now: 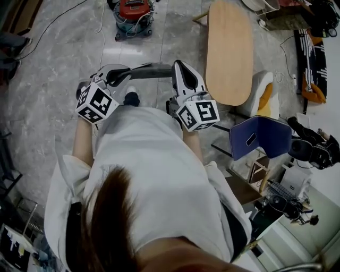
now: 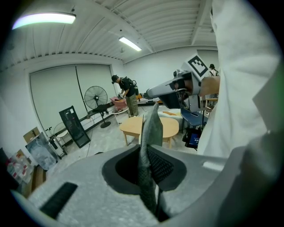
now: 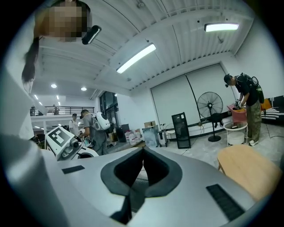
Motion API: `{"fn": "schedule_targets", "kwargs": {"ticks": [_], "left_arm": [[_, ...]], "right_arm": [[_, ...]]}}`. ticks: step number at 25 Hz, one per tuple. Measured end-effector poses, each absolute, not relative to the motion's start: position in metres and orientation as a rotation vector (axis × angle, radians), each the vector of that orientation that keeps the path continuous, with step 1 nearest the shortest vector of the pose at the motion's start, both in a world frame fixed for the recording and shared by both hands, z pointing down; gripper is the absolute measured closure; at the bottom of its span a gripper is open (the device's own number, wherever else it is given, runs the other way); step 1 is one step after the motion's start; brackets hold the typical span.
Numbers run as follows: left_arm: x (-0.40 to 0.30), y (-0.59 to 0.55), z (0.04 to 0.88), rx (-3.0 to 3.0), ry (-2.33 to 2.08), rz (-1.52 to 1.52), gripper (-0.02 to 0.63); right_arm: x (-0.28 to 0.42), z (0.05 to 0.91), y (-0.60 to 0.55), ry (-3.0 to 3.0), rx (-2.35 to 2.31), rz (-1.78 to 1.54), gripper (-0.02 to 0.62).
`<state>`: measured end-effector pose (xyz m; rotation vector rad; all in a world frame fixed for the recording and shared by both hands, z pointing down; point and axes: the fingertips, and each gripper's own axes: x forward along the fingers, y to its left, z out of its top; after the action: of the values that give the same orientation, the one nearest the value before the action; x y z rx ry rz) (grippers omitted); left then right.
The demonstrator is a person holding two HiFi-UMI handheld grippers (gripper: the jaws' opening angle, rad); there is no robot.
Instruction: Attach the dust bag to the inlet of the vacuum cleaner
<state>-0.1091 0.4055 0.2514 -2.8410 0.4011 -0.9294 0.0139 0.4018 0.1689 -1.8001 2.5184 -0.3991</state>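
Observation:
The grey dust bag [image 1: 150, 70] hangs stretched between my two grippers, in front of the person's body. My left gripper [image 1: 127, 70] is shut on one end of it. In the left gripper view, the mesh-textured fabric [image 2: 150, 146] stands up between the closed pads. My right gripper [image 1: 175, 68] is shut at the bag's other end, and in its own view the jaws [image 3: 142, 153] meet with only a thin strip between them. The red vacuum cleaner [image 1: 134, 11] stands on the floor far ahead, apart from both grippers. Its inlet is not visible.
A long wooden table [image 1: 228, 50] stands ahead to the right, with a white and yellow cushion seat [image 1: 264, 93] beside it. A blue chair [image 1: 259, 137] and camera gear [image 1: 311, 146] are at the right. A cable [image 1: 48, 29] runs across the grey floor. Other people stand further off [image 2: 126, 95].

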Motion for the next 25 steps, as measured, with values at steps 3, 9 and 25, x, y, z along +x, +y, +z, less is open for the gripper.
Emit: {"fn": "schedule_targets", "kwargs": {"ticks": [3,9,25], "left_arm": [[-0.121,0.389,0.249,-2.836,0.396,-0.933,0.568],[-0.135,0.365,0.254,-2.844,0.406,-0.947,0.568],[-0.119,0.287,0.277,-2.888,0.557,-1.012,0.567]], "right_arm": [[0.004,0.165,0.392,2.498,-1.814,-0.398,0.592],[-0.008,0.17,0.379,2.513,-1.826,-0.421,0.592],[0.013,0.187,0.272,2.601,-1.667,-0.485,0.594]]}}
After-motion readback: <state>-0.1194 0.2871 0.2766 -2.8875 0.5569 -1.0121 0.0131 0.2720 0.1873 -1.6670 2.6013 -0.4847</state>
